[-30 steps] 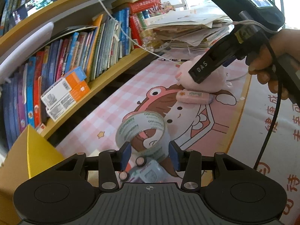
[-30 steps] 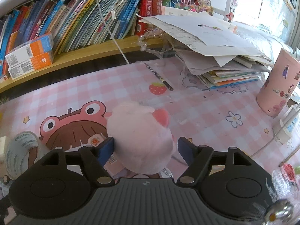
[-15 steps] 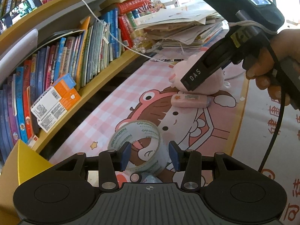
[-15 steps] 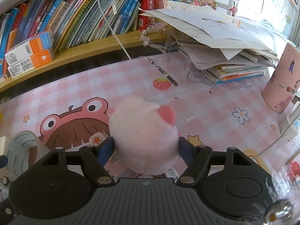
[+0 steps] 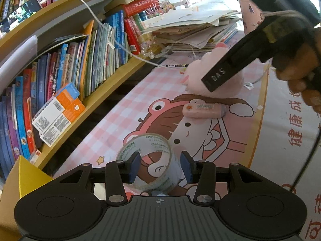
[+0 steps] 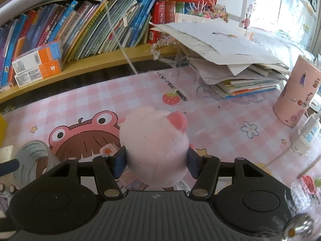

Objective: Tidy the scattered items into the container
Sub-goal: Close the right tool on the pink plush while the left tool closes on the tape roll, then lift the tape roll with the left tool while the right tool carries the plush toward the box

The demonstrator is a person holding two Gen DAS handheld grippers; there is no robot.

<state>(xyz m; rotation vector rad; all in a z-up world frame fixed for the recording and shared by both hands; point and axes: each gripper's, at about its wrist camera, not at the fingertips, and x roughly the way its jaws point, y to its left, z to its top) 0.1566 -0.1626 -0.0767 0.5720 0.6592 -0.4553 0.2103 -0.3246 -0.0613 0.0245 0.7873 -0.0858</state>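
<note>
A pink plush toy (image 6: 154,144) sits on the pink checked mat between the fingers of my right gripper (image 6: 156,162). Its jaws are closing and both pads press the plush's sides. In the left wrist view the plush (image 5: 193,76) lies behind that gripper's black body. A clear tape roll (image 5: 144,156) lies tilted on the mat at my left gripper (image 5: 159,167). That gripper stands open; its left finger overlaps the roll's hole and no pad visibly presses it. A pink oblong item (image 5: 202,110) rests next to the plush. A yellow box corner (image 5: 26,172) shows at the near left.
A wooden shelf packed with books (image 6: 90,30) runs along the back, with orange and white boxes (image 6: 38,64) on it. A paper stack (image 6: 230,60), a pink cup (image 6: 297,96), a pencil (image 6: 172,86) and a white bottle (image 6: 307,134) stand to the right.
My right gripper's jaws have narrowed until the pads meet the plush. The tape roll now sits slightly lower and further left between my left fingers, whose gap has not changed.
</note>
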